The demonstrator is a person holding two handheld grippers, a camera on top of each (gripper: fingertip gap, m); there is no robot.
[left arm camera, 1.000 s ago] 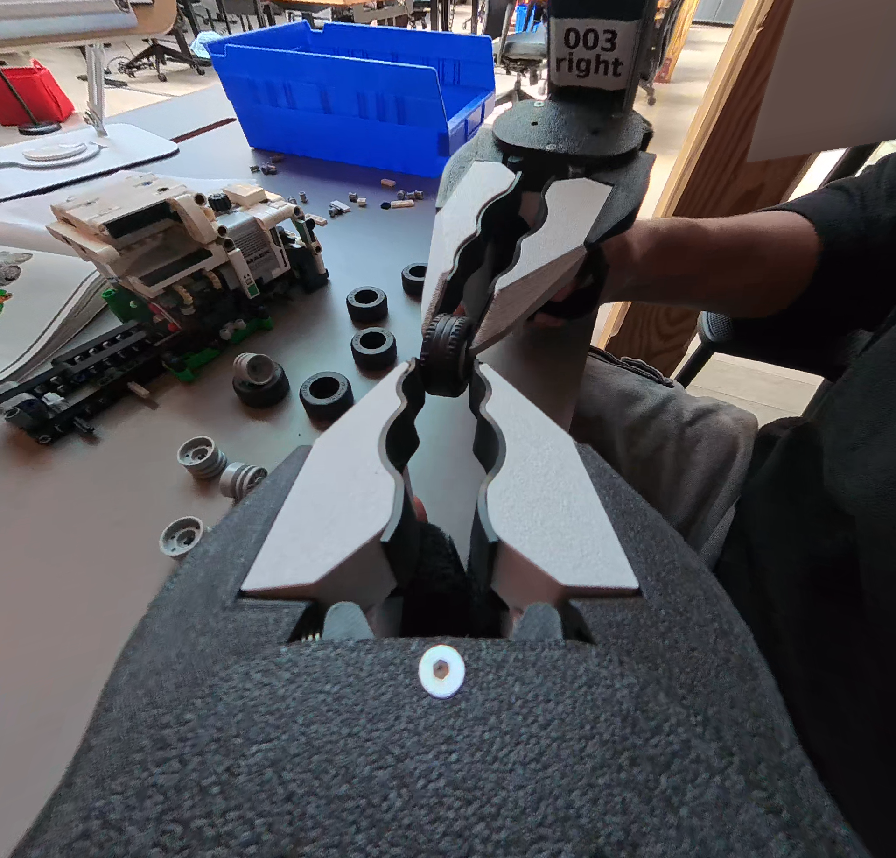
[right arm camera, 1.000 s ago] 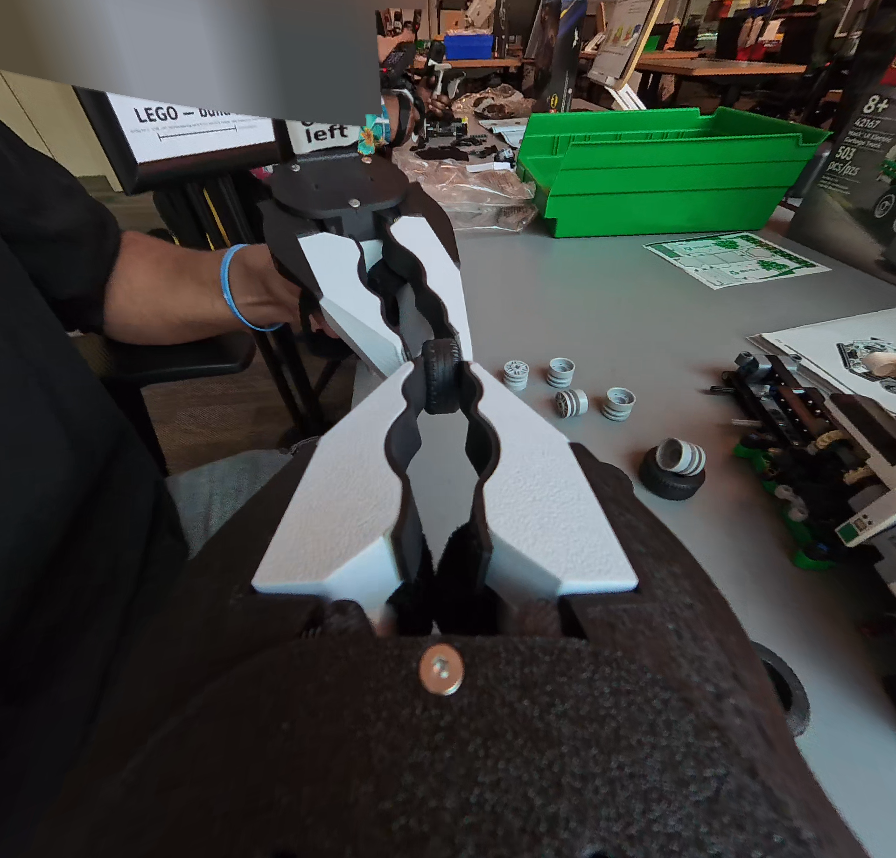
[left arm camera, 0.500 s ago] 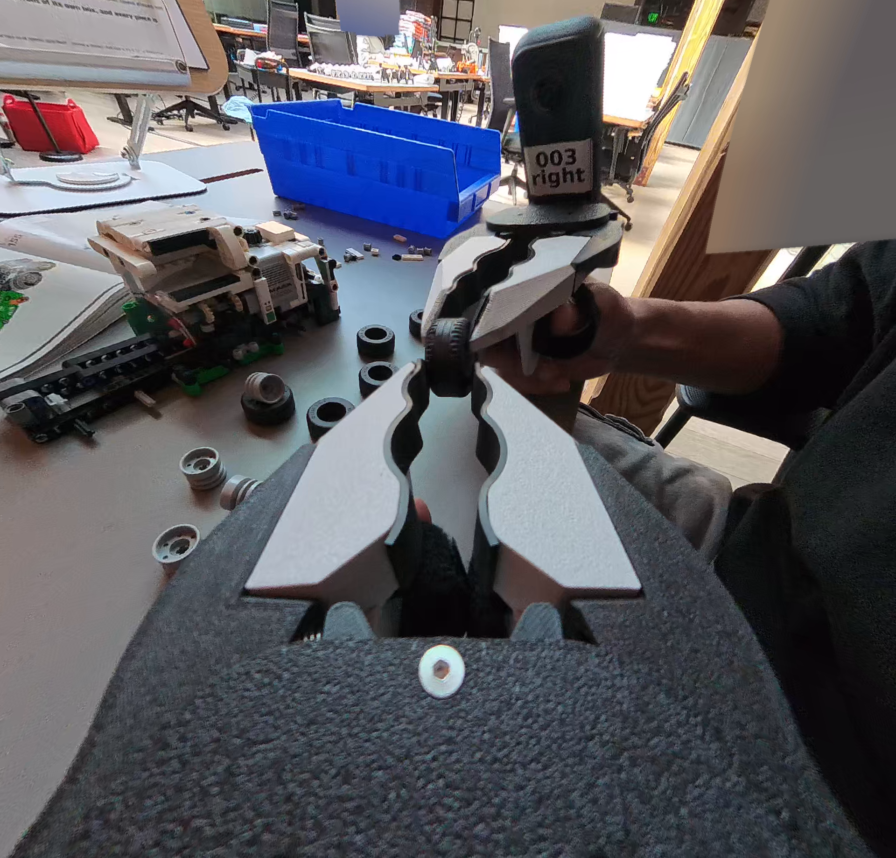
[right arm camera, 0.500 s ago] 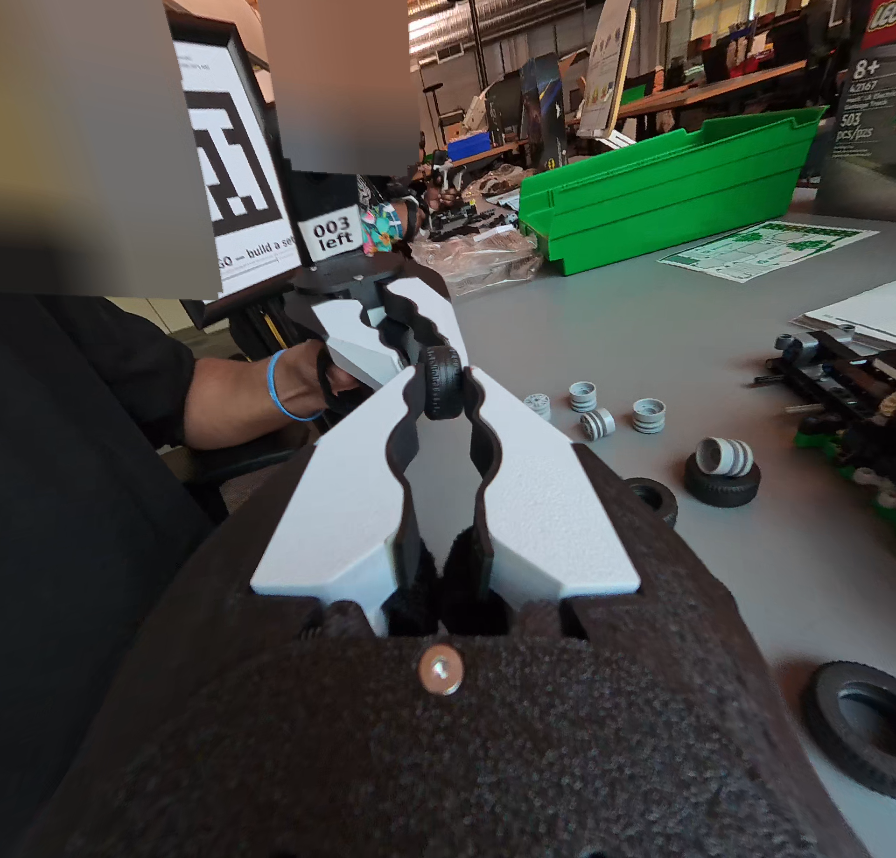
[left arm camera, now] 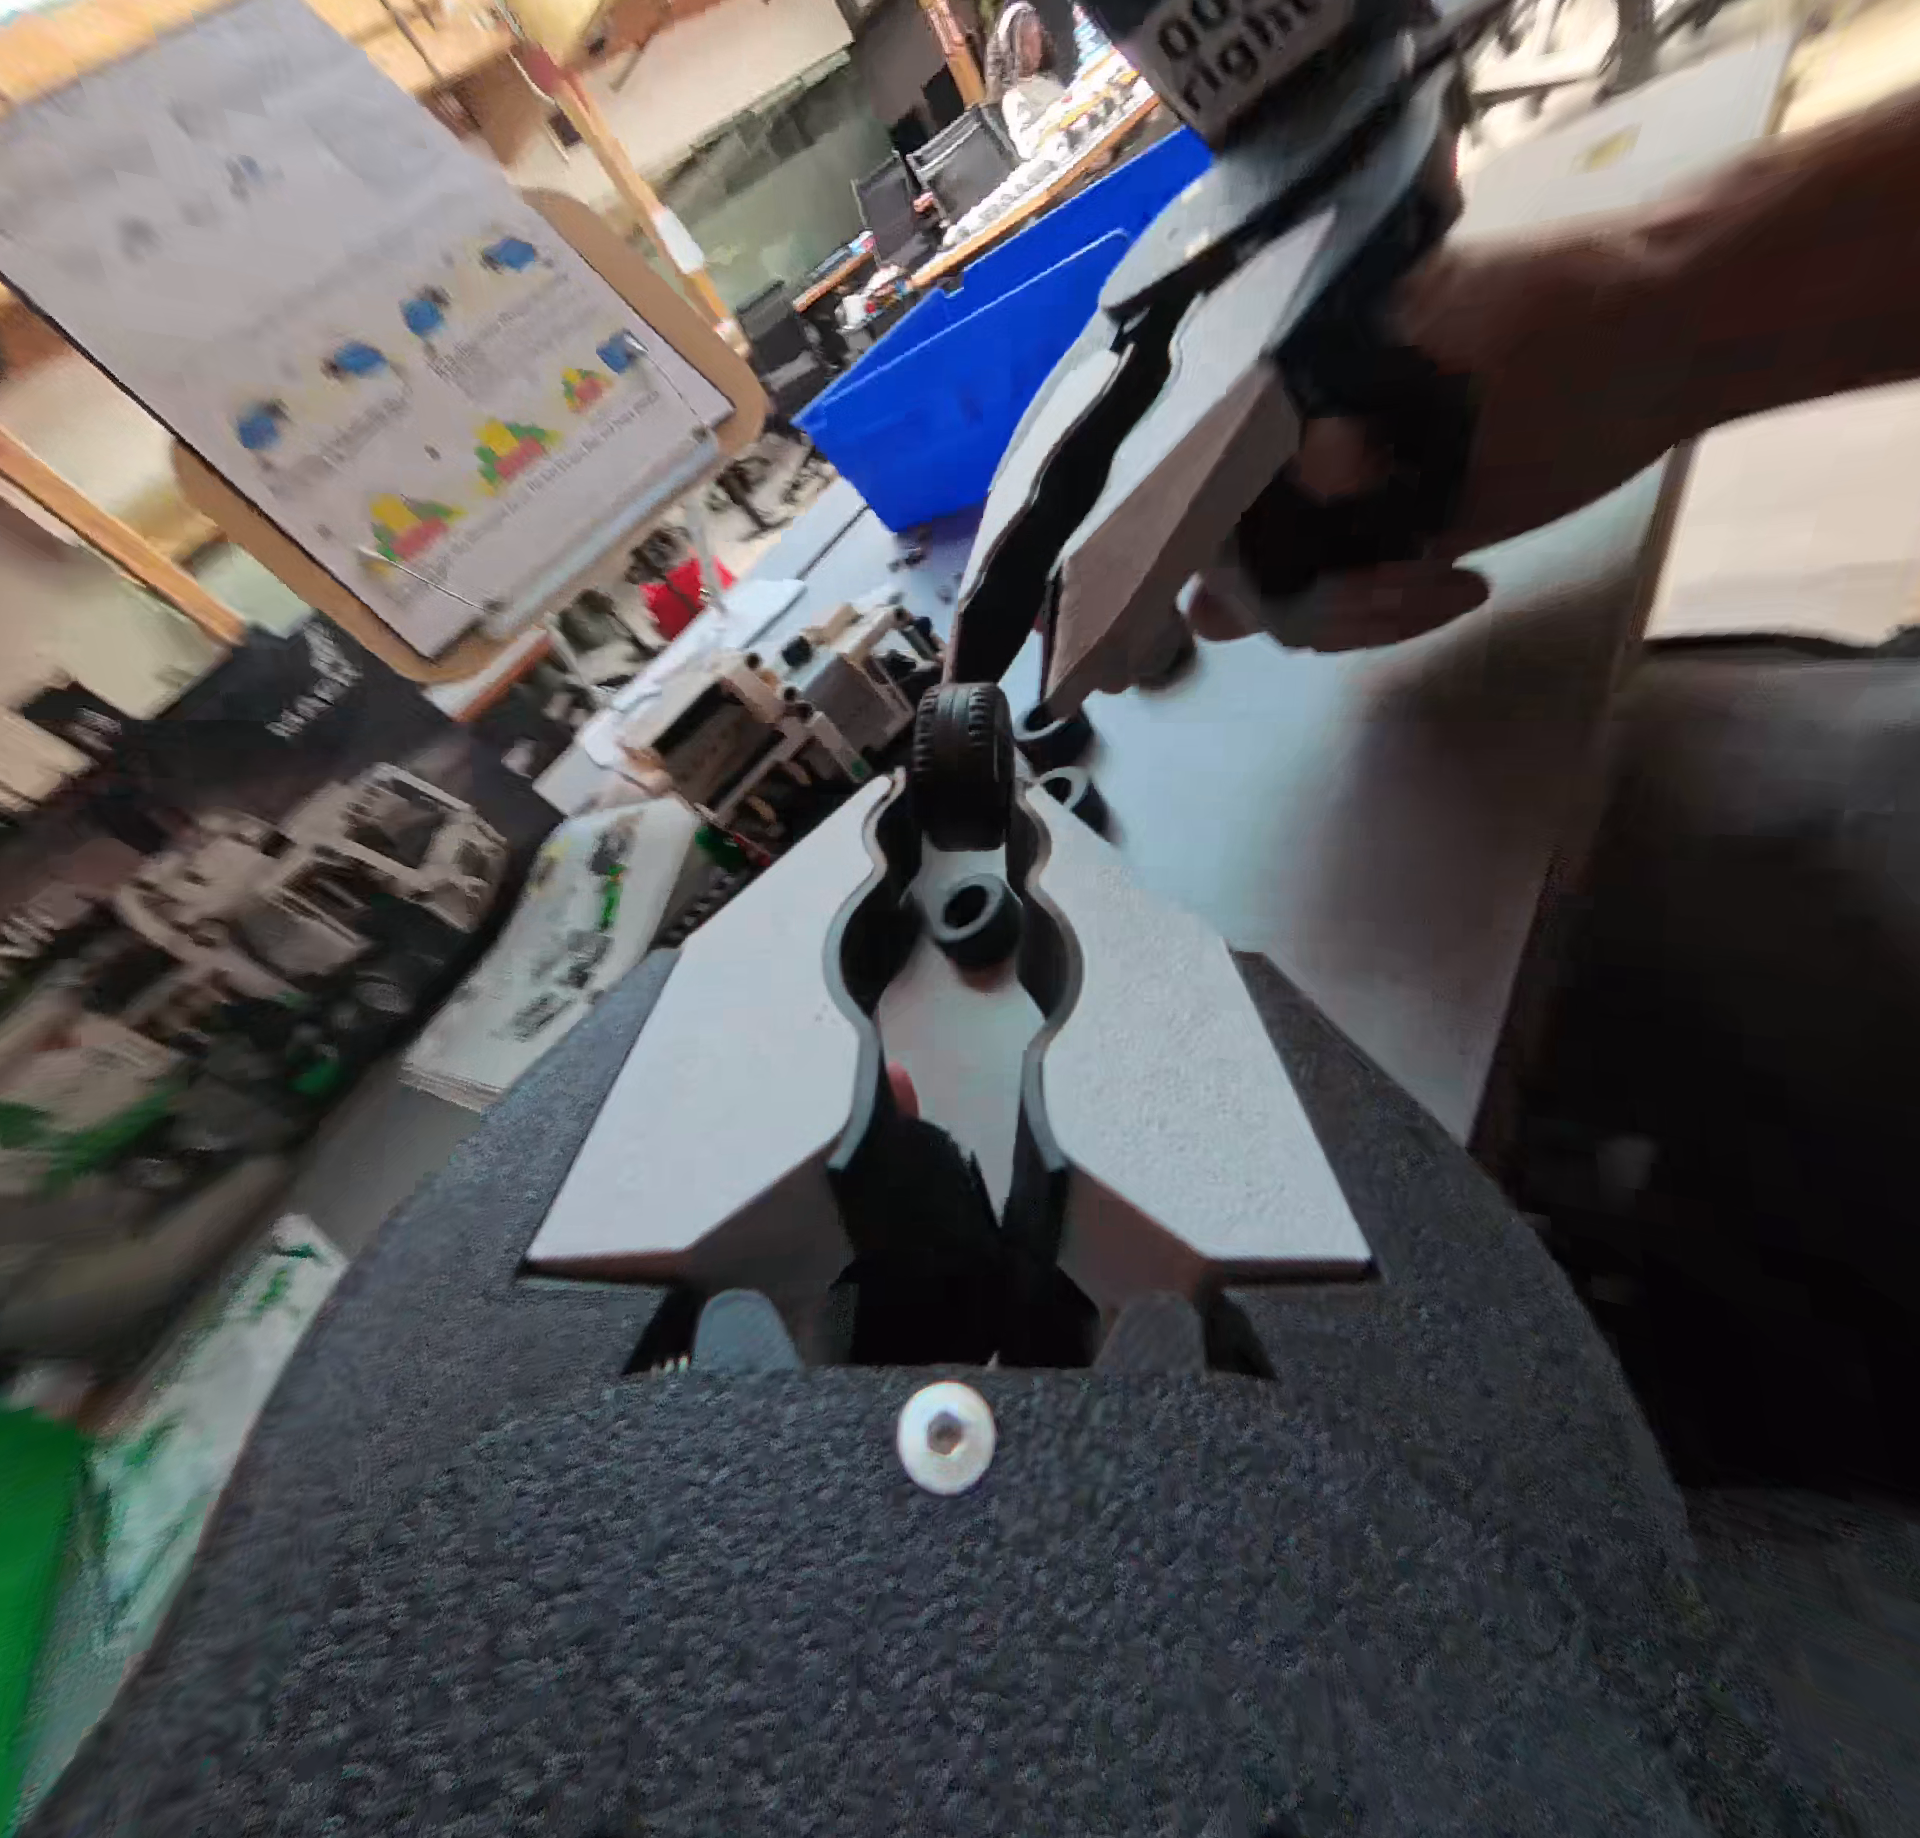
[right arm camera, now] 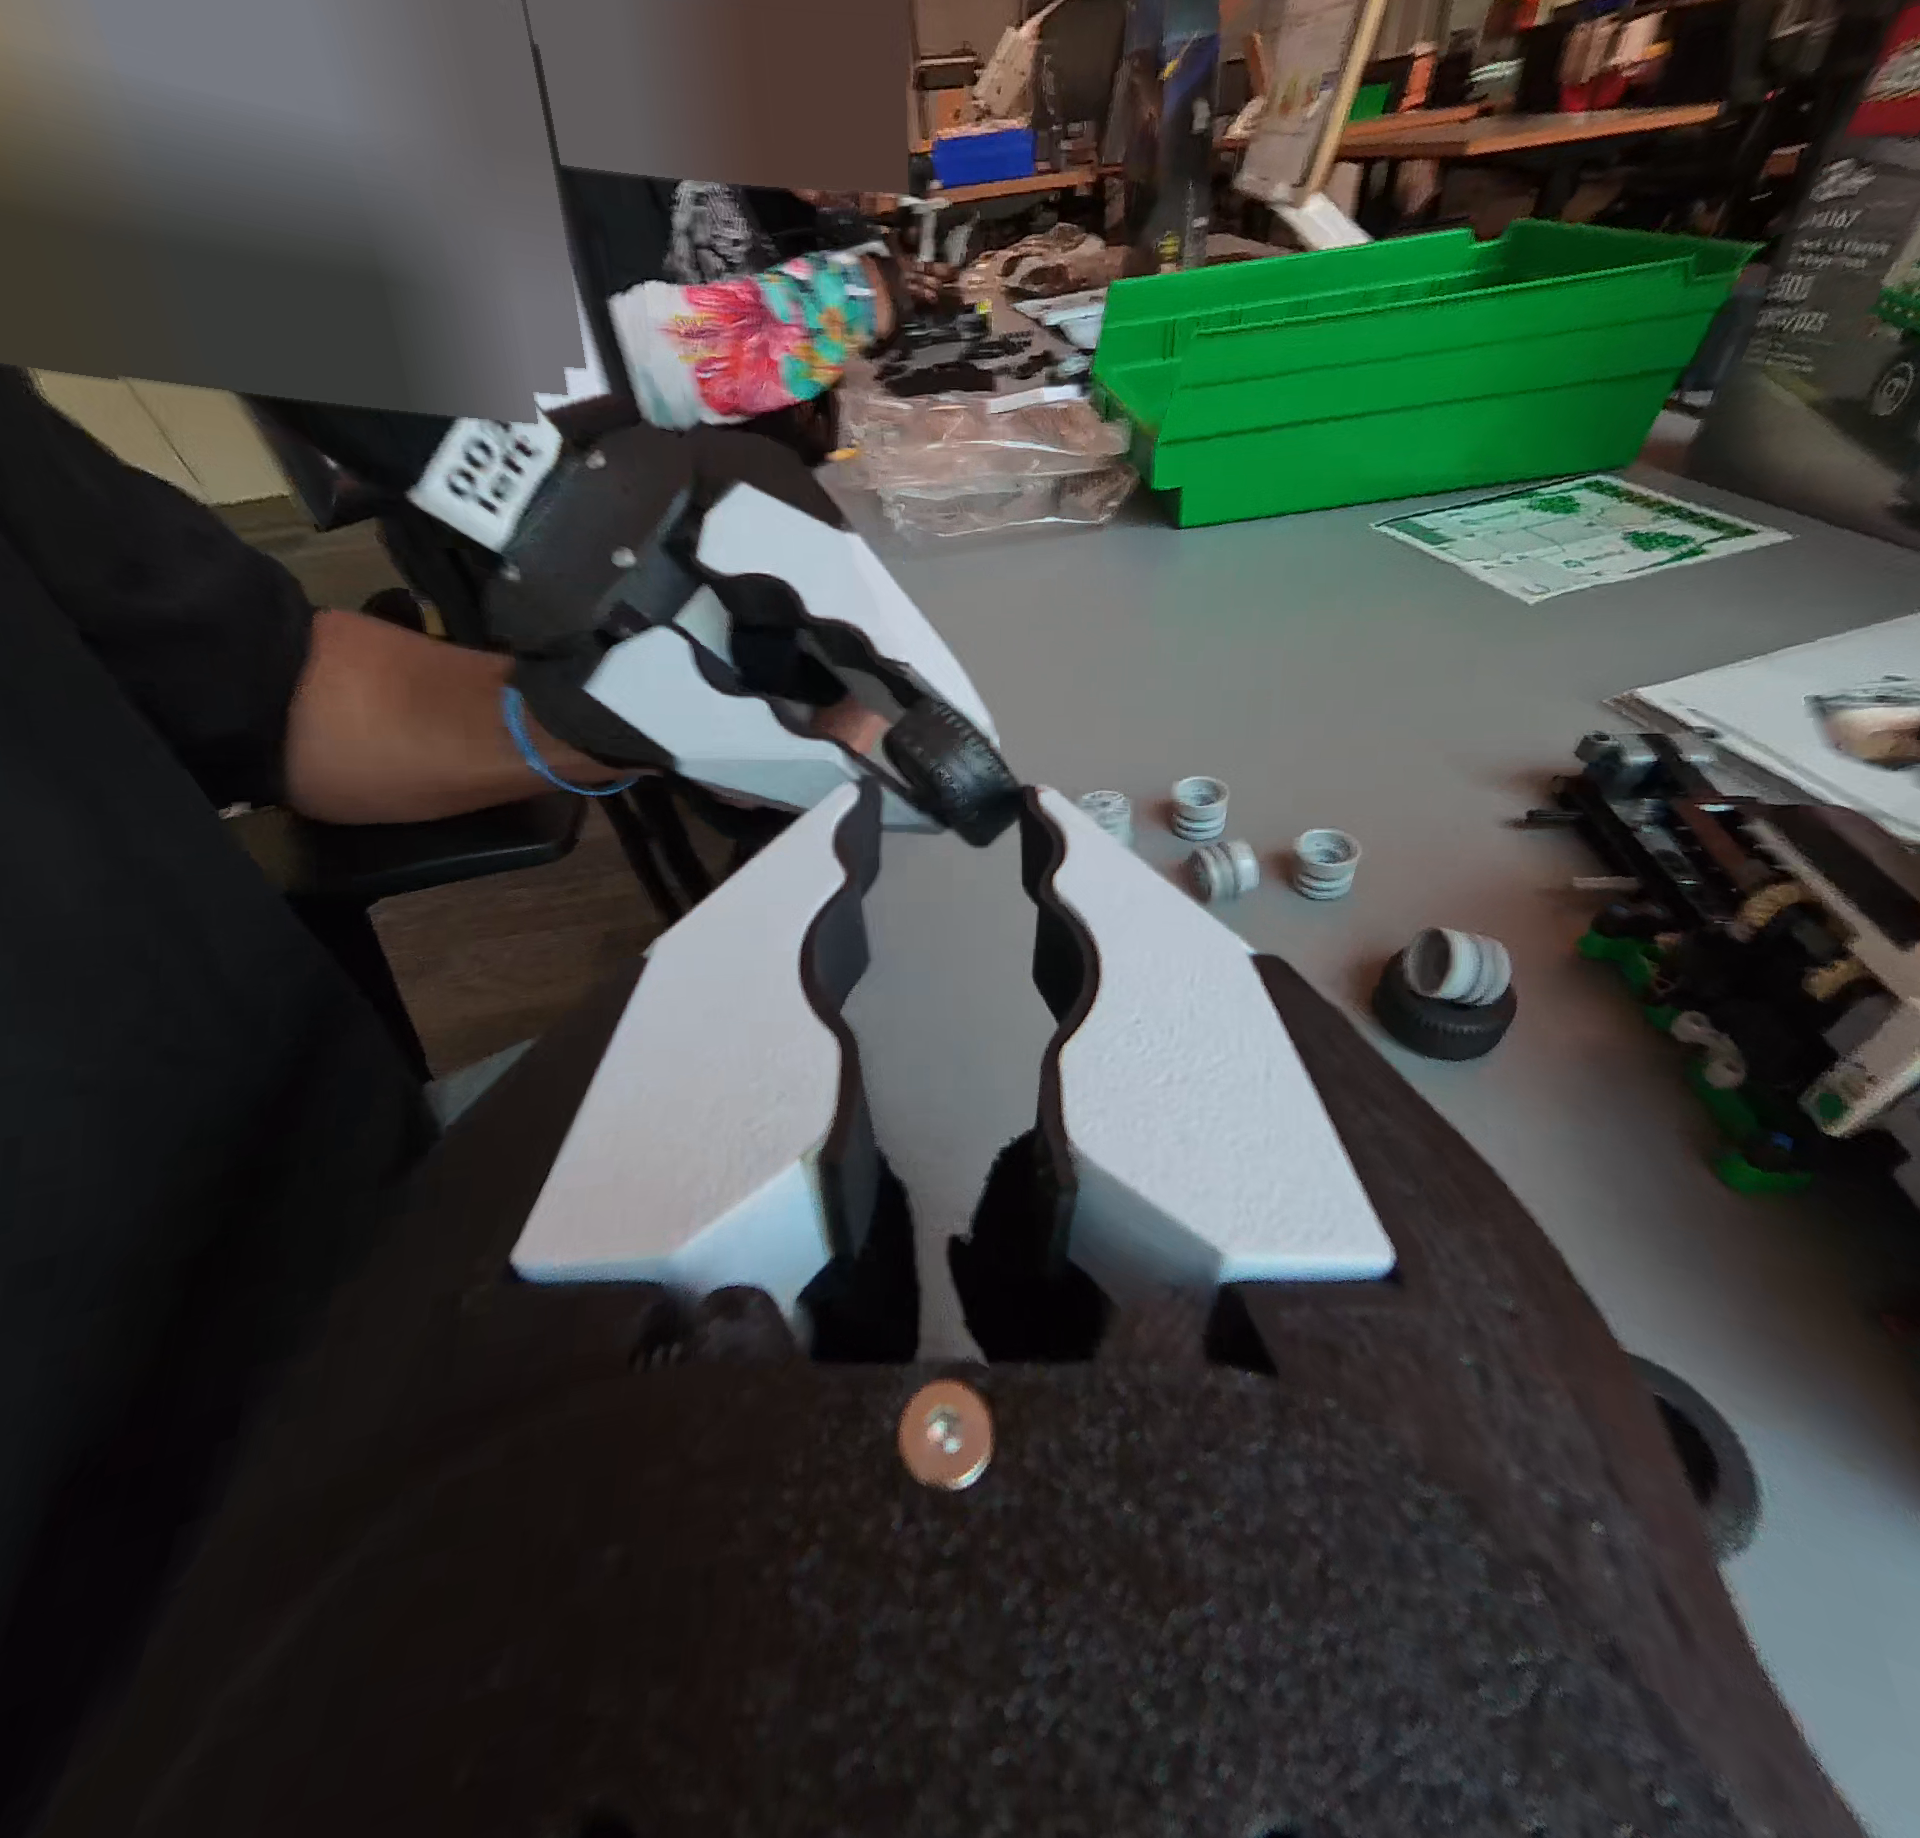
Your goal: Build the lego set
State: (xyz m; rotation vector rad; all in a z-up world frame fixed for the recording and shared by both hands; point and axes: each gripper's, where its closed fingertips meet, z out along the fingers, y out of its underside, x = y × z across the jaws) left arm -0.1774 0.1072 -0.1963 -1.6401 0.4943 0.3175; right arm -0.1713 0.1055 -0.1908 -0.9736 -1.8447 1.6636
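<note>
Now the left tool pinches a ribbed black rubber tyre; the right tool stands spread.

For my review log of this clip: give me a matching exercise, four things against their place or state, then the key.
Things:
1. tyre
2. right tongs
3. green bin
4. grey rims

Place or state:
A. loose on the table
B. open, empty
C. far end of the table
D. clamped in the left tongs

Pairs: 1-D, 2-B, 3-C, 4-A
</note>
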